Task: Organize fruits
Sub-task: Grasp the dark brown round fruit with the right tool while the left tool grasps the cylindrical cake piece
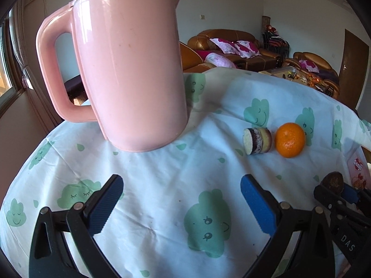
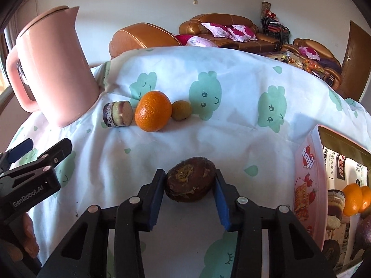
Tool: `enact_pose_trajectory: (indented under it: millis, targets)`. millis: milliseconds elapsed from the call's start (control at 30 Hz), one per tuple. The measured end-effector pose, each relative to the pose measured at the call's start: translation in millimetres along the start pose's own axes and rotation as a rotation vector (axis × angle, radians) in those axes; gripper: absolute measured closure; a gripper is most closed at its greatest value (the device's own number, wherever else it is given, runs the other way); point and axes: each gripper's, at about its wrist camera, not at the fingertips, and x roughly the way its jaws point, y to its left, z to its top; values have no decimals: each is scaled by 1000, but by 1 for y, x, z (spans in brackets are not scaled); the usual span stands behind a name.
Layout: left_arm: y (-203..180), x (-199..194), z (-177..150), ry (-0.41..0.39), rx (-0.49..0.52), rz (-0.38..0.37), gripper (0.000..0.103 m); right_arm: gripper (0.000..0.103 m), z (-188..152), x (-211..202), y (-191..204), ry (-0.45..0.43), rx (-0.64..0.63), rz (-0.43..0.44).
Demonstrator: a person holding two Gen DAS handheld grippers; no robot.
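Observation:
A dark brown wrinkled fruit [image 2: 190, 179] lies on the cloth between the blue pads of my right gripper [image 2: 190, 181], and both pads press on its sides. The left wrist view shows the same fruit [image 1: 334, 180] at the right edge. Farther back lie, in a row, a short cut cylinder piece [image 2: 118, 113], an orange [image 2: 153, 111] and a small yellow-green fruit [image 2: 181, 110]. My left gripper [image 1: 182, 185] stands open over bare cloth, well in front of the cylinder piece [image 1: 256, 141] and the orange [image 1: 289, 140].
A tall pink kettle [image 1: 129, 64] stands at the back left on the cloud-print cloth [image 2: 231, 134]. A pink box [image 2: 308, 185] at the right holds oranges [image 2: 352, 199] and other items. Brown sofas stand behind the table.

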Motion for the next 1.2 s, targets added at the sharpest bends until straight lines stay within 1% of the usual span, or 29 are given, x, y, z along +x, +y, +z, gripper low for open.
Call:
enact_pose_trajectory:
  millis: [133,200,267,333,400,500,600,700,800,833,867,900,933,967,1033,1067,1100,1133,1200]
  targets:
    - [-5,-1,3,-28,13,-41,1,60,-11,-31,-9,-149,44,37]
    - [-9,-4,5,-52,15,-66,2,60,-15,-43,-8,-217,58,19]
    - [-12,-6,7,-64,9,-80,2,60,-17,-51,-9,-260,64,0]
    - [-17,-3,13,-49,7,-109,3,60,-19,-55,-11,-285,73,-15]
    - [-24,1,22,-34,2,-147,9,60,-15,-55,-14,-290,81,-12]
    - [-34,15,36,-12,-16,-146,15,60,-11,-55,-15,-285,92,-2]
    - [-45,30,43,18,-14,-179,16,60,-9,-55,-15,-283,95,4]
    - [-55,43,48,35,14,-156,17,60,-10,-55,-17,-278,95,10]
    - [-59,57,51,65,14,-139,18,60,-10,-54,-19,-272,96,16]
    - [-59,62,51,79,12,-129,18,60,-10,-53,-19,-269,98,18]
    - [-59,69,52,111,10,-131,19,60,-10,-53,-20,-267,100,19]
    - [-60,76,51,144,8,-137,22,60,-9,-53,-21,-265,103,19]
    - [-61,78,52,152,8,-132,23,60,-9,-53,-21,-263,105,20]
    - [-62,76,52,144,8,-133,26,60,-8,-52,-21,-260,105,20]
    - [-64,77,53,145,11,-134,27,60,-8,-51,-21,-254,105,19]
    - [-63,76,53,141,10,-142,32,60,-8,-50,-21,-251,105,20]
    - [-62,74,52,135,4,-150,39,60,-8,-49,-21,-248,106,22]
    - [-60,73,51,131,-5,-154,42,60,-6,-48,-22,-245,108,21]
    - [-56,71,51,122,-24,-168,59,60,-6,-46,-23,-240,113,22]
